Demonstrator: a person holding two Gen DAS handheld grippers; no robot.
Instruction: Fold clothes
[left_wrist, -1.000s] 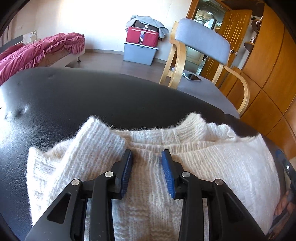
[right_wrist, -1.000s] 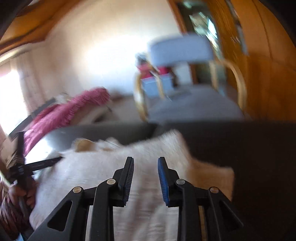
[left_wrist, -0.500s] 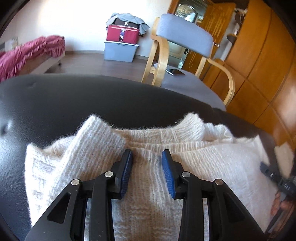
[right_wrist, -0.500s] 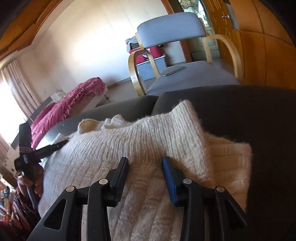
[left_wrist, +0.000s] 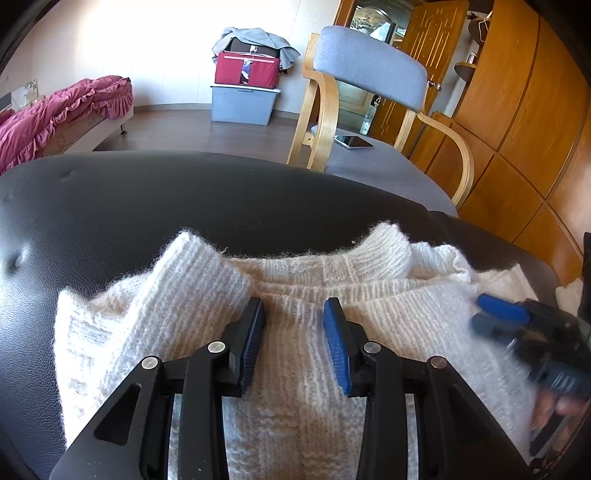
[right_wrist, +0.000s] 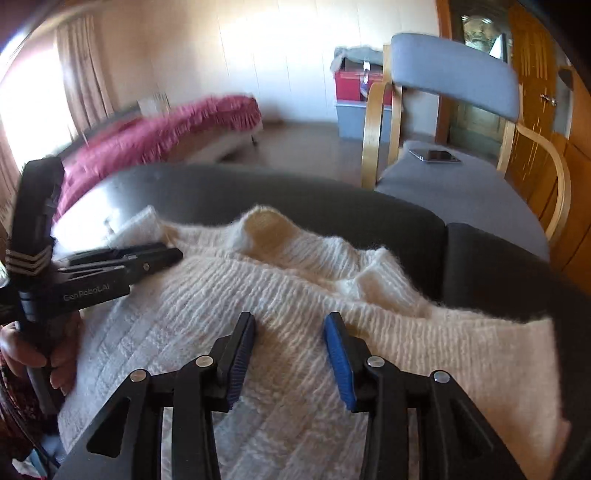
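A cream knitted sweater (left_wrist: 295, 354) lies spread over a black padded surface (left_wrist: 110, 206), its ribbed collar toward the far edge. Everything else is placed relative to this sweater.

The left gripper (left_wrist: 294, 332) hovers directly over the middle of the sweater, just short of the collar. Its jaws stand apart with bare knit showing between the blue pads, and nothing is held in them; whether the tips touch the fabric cannot be told. In the right wrist view the same tool (right_wrist: 110, 266) appears at the sweater's left side, gripped by a hand (right_wrist: 40, 354) at the sweater's near left corner.

The right gripper (right_wrist: 290, 343) sits over the sweater's right half, near a folded sleeve. Its jaws are likewise spread wide, with knit visible between them and nothing clamped. From the left wrist view it (left_wrist: 495, 317) is blurred at the sweater's right edge.

Beyond the sweater's collar stands a wooden armchair (left_wrist: 369, 66) with grey cushions and a phone (left_wrist: 352, 142) on its seat. Farther past the sweater, to the left, is a bed with a pink cover (left_wrist: 62, 107), and a red bag on a grey bin (left_wrist: 243, 92) against the wall.
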